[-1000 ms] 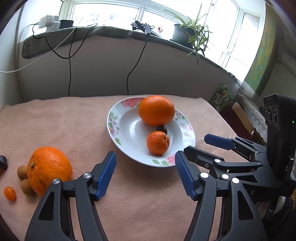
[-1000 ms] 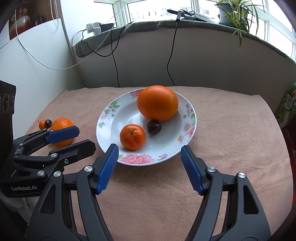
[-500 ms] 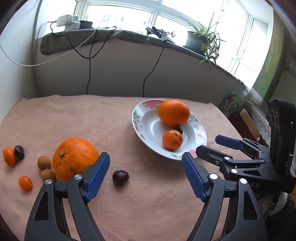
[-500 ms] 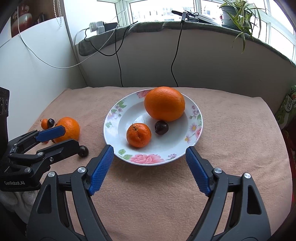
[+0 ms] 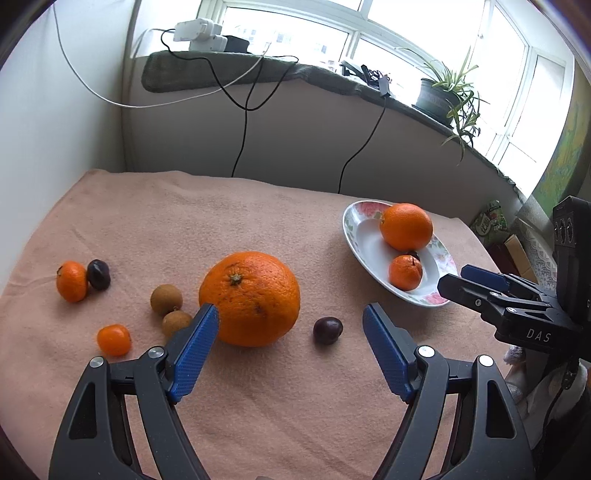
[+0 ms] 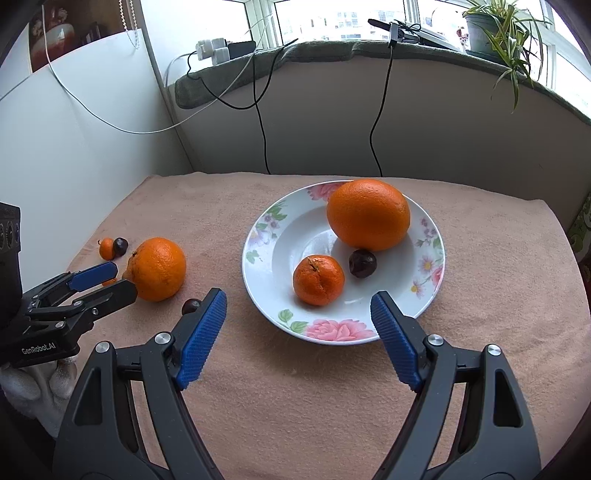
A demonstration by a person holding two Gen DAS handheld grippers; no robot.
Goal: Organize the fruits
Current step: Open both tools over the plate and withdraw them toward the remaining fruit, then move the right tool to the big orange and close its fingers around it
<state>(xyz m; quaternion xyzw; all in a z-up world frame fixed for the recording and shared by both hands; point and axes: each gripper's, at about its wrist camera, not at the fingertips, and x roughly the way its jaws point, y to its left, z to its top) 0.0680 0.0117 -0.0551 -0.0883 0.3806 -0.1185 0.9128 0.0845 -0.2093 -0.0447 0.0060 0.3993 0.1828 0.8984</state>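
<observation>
A floral white plate (image 6: 266, 236) (image 5: 356, 236) holds a big orange (image 6: 368, 214), a mandarin (image 6: 318, 280) and a dark cherry (image 6: 362, 262). On the pink cloth lie another big orange (image 5: 250, 297) (image 6: 157, 267), a dark cherry (image 5: 327, 329) (image 6: 191, 305), two brown longans (image 5: 166, 299), a kumquat (image 5: 113, 339), a small mandarin (image 5: 71, 280) and a dark cherry (image 5: 98, 274) beside it. My left gripper (image 5: 290, 341) stands open just before the loose orange and cherry, nothing between its fingers. My right gripper (image 6: 298, 328) is open and empty at the plate's near rim.
A grey wall with hanging black cables (image 5: 240, 140) closes the table's far side, under a windowsill with a potted plant (image 6: 491, 33). A white wall (image 5: 55, 129) bounds the left. The cloth drops off at the right edge (image 6: 565, 240).
The left gripper has swung left, from the plate to the loose orange and cherry, and its jaws stand wider. The right gripper drew back slightly and widened too.
</observation>
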